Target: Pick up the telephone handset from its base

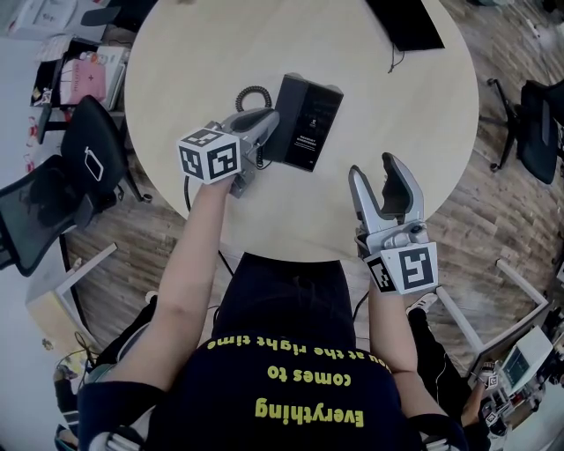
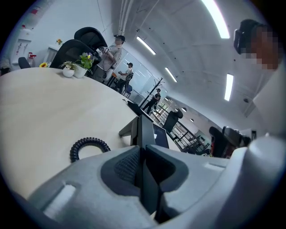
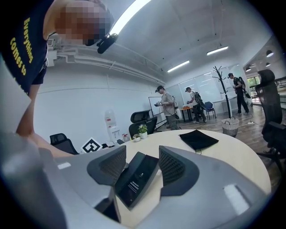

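Observation:
A black telephone base (image 1: 310, 123) lies in the middle of the round pale table (image 1: 176, 79), and a coiled cord (image 1: 251, 95) curls at its far left corner. My left gripper (image 1: 264, 123) reaches in along the base's left side. In the left gripper view its jaws (image 2: 143, 161) are shut on the thin dark handset (image 2: 142, 134), seen edge-on, with the cord (image 2: 87, 146) on the table to the left. My right gripper (image 1: 381, 181) hovers open near the table's front edge with nothing between its fingers. In the right gripper view the base (image 3: 134, 179) lies beyond the open jaws (image 3: 142, 164).
A black pouch (image 1: 405, 22) with a thin cable lies at the table's far side. Office chairs stand at the left (image 1: 88, 158) and right (image 1: 538, 123) of the table. Small potted plants (image 2: 76, 69) sit on the far rim. People stand in the background.

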